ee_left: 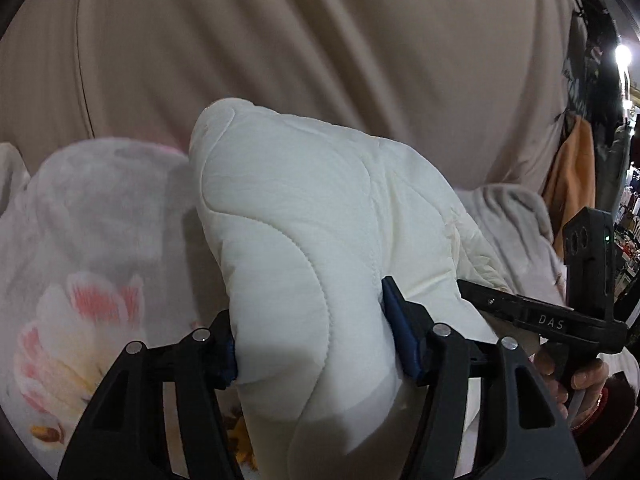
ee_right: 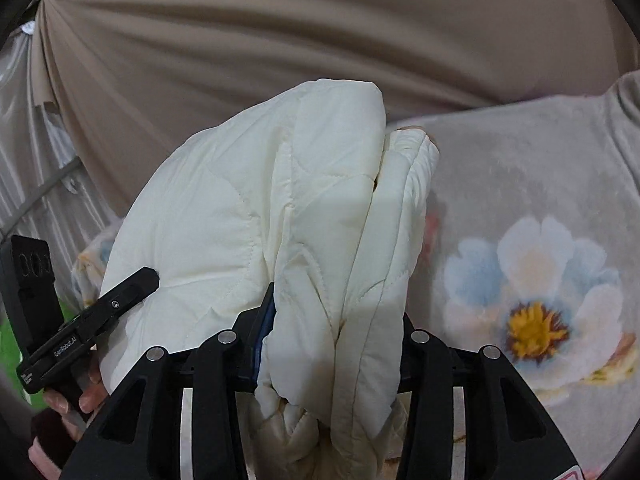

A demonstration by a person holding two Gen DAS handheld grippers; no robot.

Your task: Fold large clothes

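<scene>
Both tongs, left tongs (ee_left: 316, 344) and right tongs (ee_right: 332, 340), clamp thick bunches of a white quilted jacket (ee_left: 304, 216) held above a floral blanket (ee_right: 532, 208); puffy, light, slippery, it seems best gripped through folded edges.

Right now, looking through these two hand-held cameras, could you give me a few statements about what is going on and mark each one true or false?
1. Both sets of fingers grip the white quilted jacket. True.
2. The blanket underneath is plain grey. False: it has large printed flowers.
3. The left gripper holds nothing. False: a thick bunch of jacket fills it.
4. A beige curtain hangs behind. True.
5. The right gripper clamps folded layers of jacket. True.
</scene>
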